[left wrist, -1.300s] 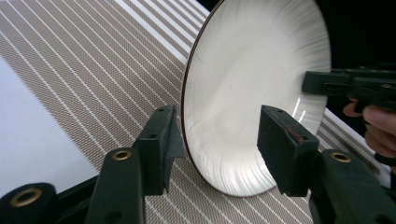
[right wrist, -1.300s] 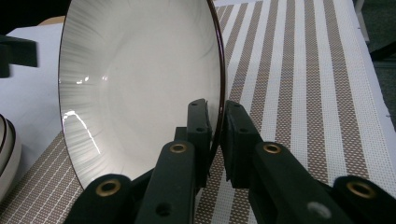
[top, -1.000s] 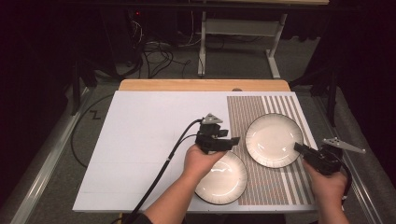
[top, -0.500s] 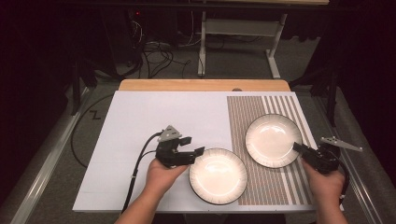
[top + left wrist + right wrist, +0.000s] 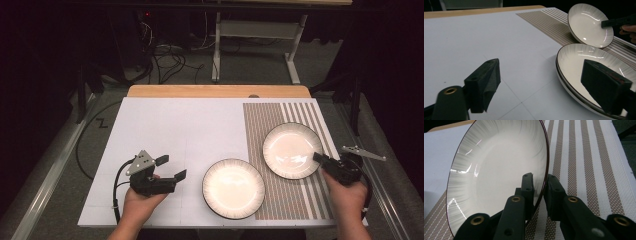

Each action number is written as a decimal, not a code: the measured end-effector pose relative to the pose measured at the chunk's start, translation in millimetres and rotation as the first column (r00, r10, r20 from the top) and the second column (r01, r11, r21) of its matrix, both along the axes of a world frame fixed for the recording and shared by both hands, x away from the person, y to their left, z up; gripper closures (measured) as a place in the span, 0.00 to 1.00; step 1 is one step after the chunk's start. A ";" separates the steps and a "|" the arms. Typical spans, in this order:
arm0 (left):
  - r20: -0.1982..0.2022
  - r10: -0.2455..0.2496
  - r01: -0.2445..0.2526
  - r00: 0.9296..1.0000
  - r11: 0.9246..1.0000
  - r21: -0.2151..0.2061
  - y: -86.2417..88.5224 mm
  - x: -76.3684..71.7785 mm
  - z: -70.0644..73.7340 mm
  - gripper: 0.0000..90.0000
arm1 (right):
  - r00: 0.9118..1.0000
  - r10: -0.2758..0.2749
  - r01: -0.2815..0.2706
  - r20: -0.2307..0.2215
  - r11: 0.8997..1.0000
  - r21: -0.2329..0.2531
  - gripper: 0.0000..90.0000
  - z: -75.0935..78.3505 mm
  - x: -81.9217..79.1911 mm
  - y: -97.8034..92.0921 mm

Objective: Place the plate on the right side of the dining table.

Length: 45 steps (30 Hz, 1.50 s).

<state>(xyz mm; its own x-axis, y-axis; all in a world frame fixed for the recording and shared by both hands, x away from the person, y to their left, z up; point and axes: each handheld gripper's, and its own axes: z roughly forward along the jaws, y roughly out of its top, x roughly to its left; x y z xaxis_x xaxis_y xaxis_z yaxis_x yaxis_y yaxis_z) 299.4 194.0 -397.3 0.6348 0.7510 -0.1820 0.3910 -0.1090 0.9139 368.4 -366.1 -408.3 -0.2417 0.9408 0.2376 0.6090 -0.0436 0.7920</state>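
From where I stand, 2 white plates with dark rims sit toward the right half of the table [image 5: 165,125]. The far plate [image 5: 290,150] rests on the striped mat [image 5: 260,120] that covers the table's right side. The near plate [image 5: 233,188] lies just in front and to the left of it, partly on the mat and partly on the plain white surface; the 2 rims sit just beside each other.

The right gripper [image 5: 320,158] comes in from the right edge of the table and pinches the far plate's right rim, 1 jaw inside the bowl of the plate and 1 outside. In the right gripper view the right gripper [image 5: 539,185] has the rim caught between its jaws, and the far plate [image 5: 496,170] looks tilted, its gripped edge raised off the striped mat [image 5: 584,160].

The left gripper [image 5: 171,168] hovers over the bare white surface, just left of the near plate and apart from it, with its jaws spread wide and nothing between them. In the left gripper view the left gripper [image 5: 549,82] is open, and the near plate [image 5: 579,60] lies behind the right-hand jaw, with the far plate [image 5: 589,23] beyond it, leaning.
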 end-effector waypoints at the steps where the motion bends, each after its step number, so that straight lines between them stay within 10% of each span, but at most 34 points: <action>1: 0.005 0.001 -0.001 1.000 1.000 -0.001 1.3 -0.8 0.0 0.17 | 1.000 0.000 0.000 -0.002 1.000 -0.003 0.89 -0.4 0.4 -0.4; 33: 0.013 0.040 -0.040 0.999 0.999 -0.025 17.7 -0.4 -5.9 0.06 | 0.992 -0.093 0.093 -0.089 0.996 -0.001 0.89 -9.3 16.5 -5.5; 45: 0.019 0.052 -0.051 0.998 0.998 -0.026 19.2 -0.6 -7.7 0.06 | 0.998 -0.070 0.070 0.008 0.994 -0.084 0.73 -3.0 5.8 -2.2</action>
<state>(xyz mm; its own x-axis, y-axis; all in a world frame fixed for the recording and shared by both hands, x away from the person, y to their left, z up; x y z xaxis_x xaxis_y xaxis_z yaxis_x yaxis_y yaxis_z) 298.9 213.2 -405.0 0.5991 0.7780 -0.1894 0.3778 -0.0661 0.9235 374.2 -368.3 -411.4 -0.1755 0.9720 0.1562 0.6031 -0.0193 0.7974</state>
